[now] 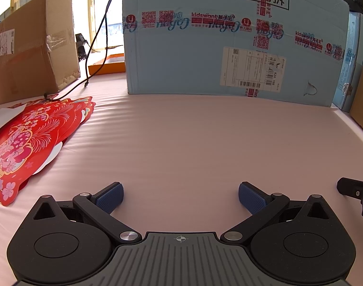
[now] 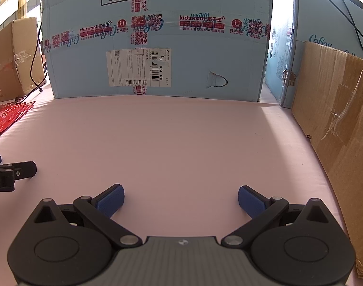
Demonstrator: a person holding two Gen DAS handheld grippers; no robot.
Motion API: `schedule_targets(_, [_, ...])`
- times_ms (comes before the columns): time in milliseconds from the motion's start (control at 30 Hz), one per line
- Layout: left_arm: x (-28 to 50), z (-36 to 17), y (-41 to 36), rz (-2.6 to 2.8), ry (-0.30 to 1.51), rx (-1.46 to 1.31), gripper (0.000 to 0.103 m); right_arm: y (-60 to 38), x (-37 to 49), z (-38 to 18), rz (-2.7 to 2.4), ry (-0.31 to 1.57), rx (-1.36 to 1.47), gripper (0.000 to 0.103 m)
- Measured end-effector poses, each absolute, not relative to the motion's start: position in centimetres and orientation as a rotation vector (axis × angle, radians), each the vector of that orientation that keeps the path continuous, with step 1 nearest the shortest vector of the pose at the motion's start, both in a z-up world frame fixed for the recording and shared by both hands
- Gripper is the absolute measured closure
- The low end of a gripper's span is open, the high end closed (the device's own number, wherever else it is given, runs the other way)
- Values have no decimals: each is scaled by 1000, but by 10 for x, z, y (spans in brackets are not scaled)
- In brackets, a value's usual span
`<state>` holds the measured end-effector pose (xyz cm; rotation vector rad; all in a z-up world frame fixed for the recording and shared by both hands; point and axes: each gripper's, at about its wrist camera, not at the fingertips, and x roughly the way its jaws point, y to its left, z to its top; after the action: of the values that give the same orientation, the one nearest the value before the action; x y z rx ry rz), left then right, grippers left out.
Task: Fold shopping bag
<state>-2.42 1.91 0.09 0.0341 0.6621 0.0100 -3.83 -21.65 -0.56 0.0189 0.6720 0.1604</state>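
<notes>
Left wrist view. My left gripper (image 1: 181,196) hovers low over the pink surface (image 1: 181,143), its blue pads (image 1: 109,196) spread wide apart with nothing between them. The red decorated shopping bags (image 1: 31,138), printed with flowers, lie flat in a fanned stack at the far left of the surface, well apart from the gripper. A brown cardboard box (image 1: 31,47) stands behind the stack, a black cable (image 1: 95,45) trails down beside it, and a large blue carton (image 1: 229,35) closes the back. At the right edge a black part of my right gripper (image 1: 355,193) intrudes.

Right wrist view. My right gripper (image 2: 180,197) is likewise spread wide and empty over bare pink surface (image 2: 181,143). Only a corner of the red shopping bags (image 2: 7,116) shows at the far left. The left gripper (image 2: 12,171) appears at the left edge; its pads cannot be read from here. The blue carton (image 2: 157,35) stands ahead and a brown cardboard sheet (image 2: 336,119) leans along the right.

Progress, as I judge it: nothing is yet done. No bag is drawn out, gripped or creased; picking one from the stack, laying it in the centre and folding all remain.
</notes>
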Motion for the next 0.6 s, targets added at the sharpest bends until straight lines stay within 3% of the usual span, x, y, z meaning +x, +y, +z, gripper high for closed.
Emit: schedule_targets(600, [-23,1,20,7,663,31,0,-214,-39,-8,158,675,11,0])
